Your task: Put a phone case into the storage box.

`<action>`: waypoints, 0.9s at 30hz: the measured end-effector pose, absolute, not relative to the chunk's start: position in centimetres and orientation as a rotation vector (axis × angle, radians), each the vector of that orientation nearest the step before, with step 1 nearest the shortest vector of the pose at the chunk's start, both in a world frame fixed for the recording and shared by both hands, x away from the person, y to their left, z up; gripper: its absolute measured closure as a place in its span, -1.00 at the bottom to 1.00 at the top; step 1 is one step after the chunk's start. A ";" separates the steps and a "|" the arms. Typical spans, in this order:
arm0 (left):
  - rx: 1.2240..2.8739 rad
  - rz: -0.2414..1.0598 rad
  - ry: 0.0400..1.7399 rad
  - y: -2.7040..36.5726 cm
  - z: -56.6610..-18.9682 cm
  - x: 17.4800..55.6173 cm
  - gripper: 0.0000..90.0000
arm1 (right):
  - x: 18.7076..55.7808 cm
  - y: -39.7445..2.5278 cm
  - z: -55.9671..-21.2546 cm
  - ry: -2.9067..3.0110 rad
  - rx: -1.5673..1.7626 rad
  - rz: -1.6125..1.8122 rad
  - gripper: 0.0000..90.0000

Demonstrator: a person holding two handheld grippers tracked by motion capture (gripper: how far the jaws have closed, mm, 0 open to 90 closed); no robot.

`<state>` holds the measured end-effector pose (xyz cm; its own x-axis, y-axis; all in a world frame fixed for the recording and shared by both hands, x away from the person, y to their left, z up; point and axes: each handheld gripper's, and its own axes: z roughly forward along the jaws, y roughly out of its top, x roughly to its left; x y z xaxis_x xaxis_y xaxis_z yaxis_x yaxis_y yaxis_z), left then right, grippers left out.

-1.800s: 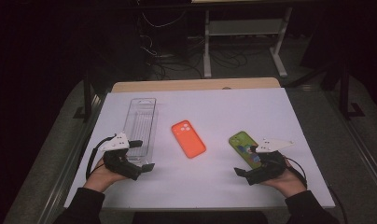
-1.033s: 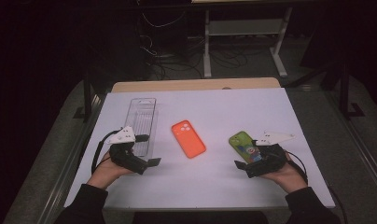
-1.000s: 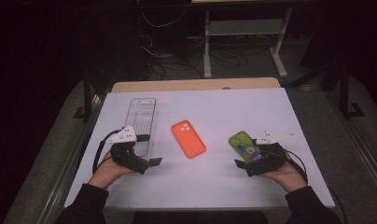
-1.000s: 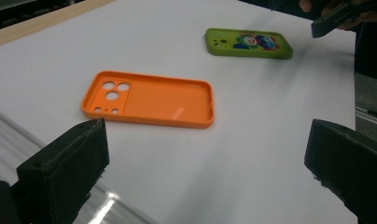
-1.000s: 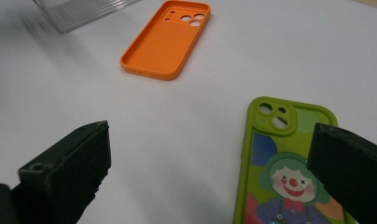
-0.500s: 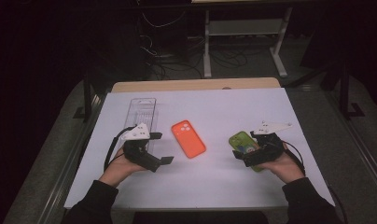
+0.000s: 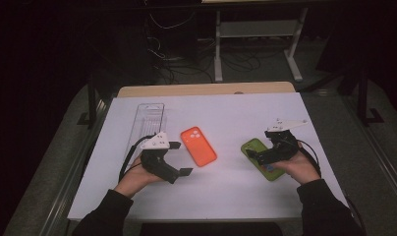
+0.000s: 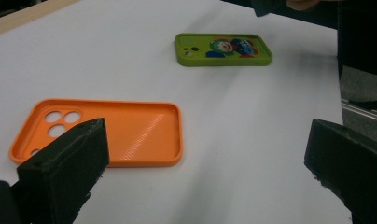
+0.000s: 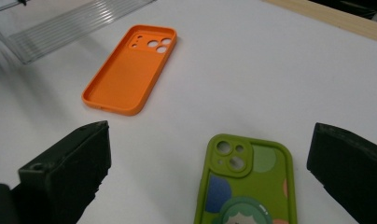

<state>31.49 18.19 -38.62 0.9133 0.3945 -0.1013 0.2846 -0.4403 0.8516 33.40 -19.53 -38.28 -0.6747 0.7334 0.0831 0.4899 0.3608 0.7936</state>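
Note:
An orange phone case [image 7: 198, 146] lies hollow side up in the middle of the white table [image 7: 236, 110]. My left gripper [image 7: 180, 158] sits just left of it, open and empty. In the left gripper view the orange phone case [image 8: 107, 130] is by the left jaw of my left gripper [image 8: 205, 135], with the green phone case [image 8: 224, 49] farther off. A green phone case [image 7: 258, 150] with a cartoon print lies at the right. My right gripper [image 7: 262, 147] hovers over it, open. In the right gripper view the green phone case [image 9: 247, 182] lies between the jaws of my right gripper [image 9: 207, 140], untouched.
A clear ribbed plastic tray [image 7: 148, 120] lies lengthwise at the left, beyond the left hand; the clear ribbed plastic tray [image 9: 70, 23] also shows in the right gripper view. The table's wooden far edge [image 7: 206, 89] borders a dark floor with cables and a desk frame [image 7: 255, 29].
Both hands moved forward and inward. The left gripper came up beside the orange case, and the right gripper moved over the near end of the green case.

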 end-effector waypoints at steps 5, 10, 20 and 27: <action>2.065 0.132 0.484 18.0 -38.8 31.3 -1.00 | 34.2 -19.5 -37.8 2.330 1.087 1.218 -1.00; 2.073 0.126 0.476 17.9 -38.9 31.2 -1.00 | 35.2 -19.6 -37.2 2.312 1.097 1.230 -1.00; 2.072 0.130 0.479 17.9 -39.0 31.2 -1.00 | 36.6 -19.6 -36.1 2.259 1.126 1.230 -1.00; 2.075 0.128 0.476 17.9 -39.1 31.2 -1.00 | 36.9 -19.7 -36.0 2.215 1.184 1.206 -1.00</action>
<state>31.16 17.92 -39.09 0.9181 0.3838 -0.0992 0.2821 -0.4567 0.8437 36.94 -19.75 -35.98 -0.5877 0.8052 0.0794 0.5036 0.2872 0.8148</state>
